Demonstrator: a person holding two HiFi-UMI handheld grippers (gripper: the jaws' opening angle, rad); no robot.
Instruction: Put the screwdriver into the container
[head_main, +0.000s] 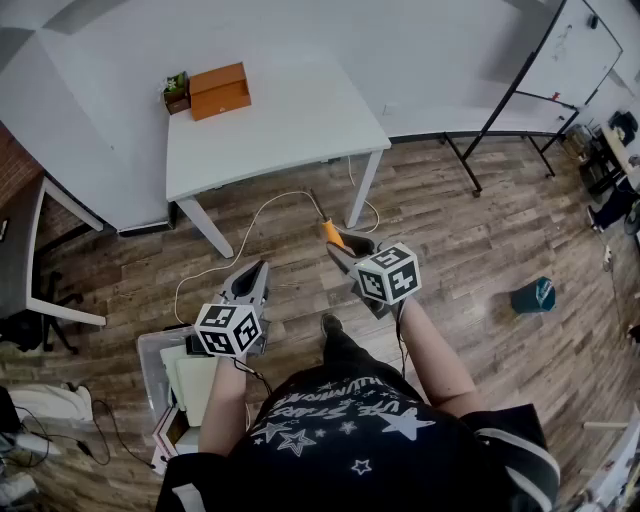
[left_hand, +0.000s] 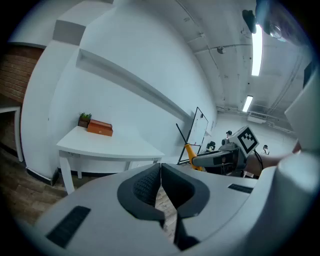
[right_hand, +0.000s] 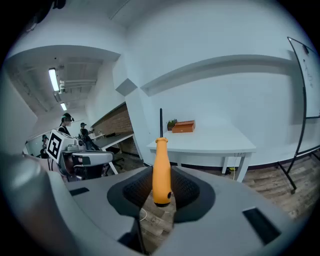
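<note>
Transport is the step we judge to be in hand. The white table (head_main: 285, 125) stands ahead of the right gripper (head_main: 343, 250) and well apart from it. The orange box (head_main: 220, 90), which we take for the container, sits at the table's far left corner, beyond and to the left of the jaws. The right gripper is clenched on the screwdriver (right_hand: 161, 170), its jaws pressing the handle from both sides, with the dark shaft pointing up and away from them. The left gripper (left_hand: 160, 172), to the left of the right one, is closed with nothing between its pads.

To do this well, we would keep the squeeze steady while walking in. We would come at the box from above and tilt the shaft down only once the jaws are over it. We cannot tell from here whether the box's top is open, so the left gripper may have to help with it.

Wood-grain planks cover the floor (head_main: 480, 240) under both grippers. The table is flat, matte and square-edged, on slim legs. The box is a low rectangular block with crisp corners, just beside a small potted plant (head_main: 176, 92). The handle is smooth, rounded plastic that narrows toward the shaft, so it may slip lengthwise. The jaw pads (right_hand: 185, 187) are dark and ribbed, which should help them hold.
</note>
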